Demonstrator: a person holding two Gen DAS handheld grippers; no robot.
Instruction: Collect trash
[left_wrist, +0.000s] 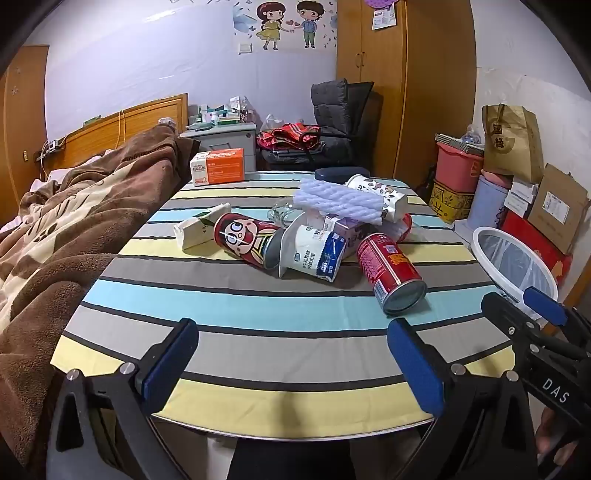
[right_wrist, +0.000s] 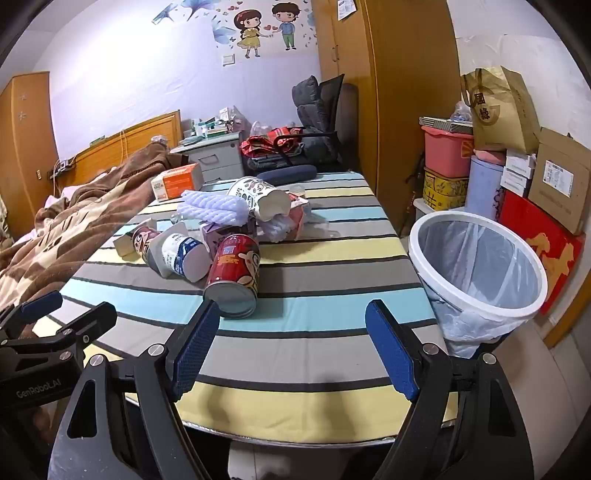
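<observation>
Right wrist, tongs (right_wrist: 295, 349) wide, red can (right_wrist: 233, 275) near

The striped table (left_wrist: 258, 321) is the landmark. On its far left corner sits an orange box (left_wrist: 218, 166), and a dark blue case (left_wrist: 341, 173) lies at its far edge. A bed with a brown blanket (left_wrist: 74, 221) runs along its left side. Behind it stand a grey drawer unit (left_wrist: 229, 142), a dark chair (left_wrist: 340, 118) and a wardrobe (left_wrist: 406, 74). To its right, boxes (left_wrist: 554, 206) and a paper bag (left_wrist: 511, 142) are stacked.
</observation>
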